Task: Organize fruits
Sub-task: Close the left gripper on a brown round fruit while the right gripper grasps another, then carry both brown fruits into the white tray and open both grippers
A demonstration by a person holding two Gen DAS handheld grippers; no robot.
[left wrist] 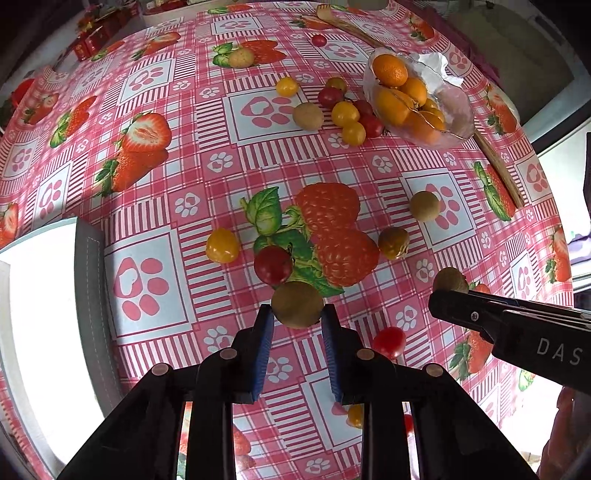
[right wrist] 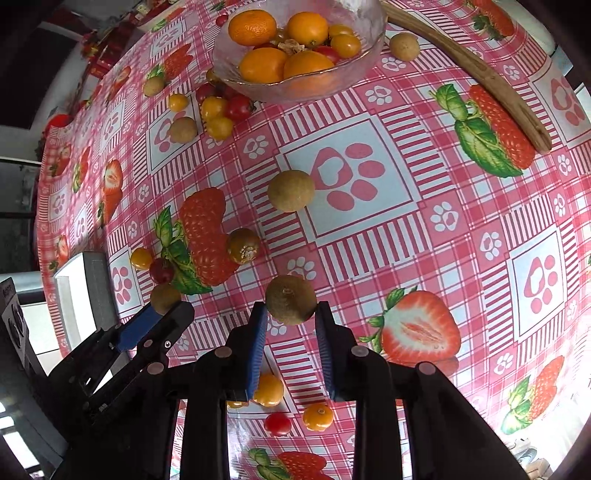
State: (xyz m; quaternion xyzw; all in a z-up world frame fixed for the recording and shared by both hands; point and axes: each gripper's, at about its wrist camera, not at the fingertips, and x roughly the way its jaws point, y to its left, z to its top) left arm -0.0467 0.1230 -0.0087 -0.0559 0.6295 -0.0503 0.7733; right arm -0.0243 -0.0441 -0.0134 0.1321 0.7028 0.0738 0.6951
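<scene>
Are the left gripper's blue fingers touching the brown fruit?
Touching. The left wrist view shows both blue fingers of the left gripper pressed against the sides of the brown fruit, no gap.

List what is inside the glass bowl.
The glass bowl holds four oranges, small yellow tomatoes, a red one and a dried brown scrap. Anything beneath the oranges is covered.
</scene>
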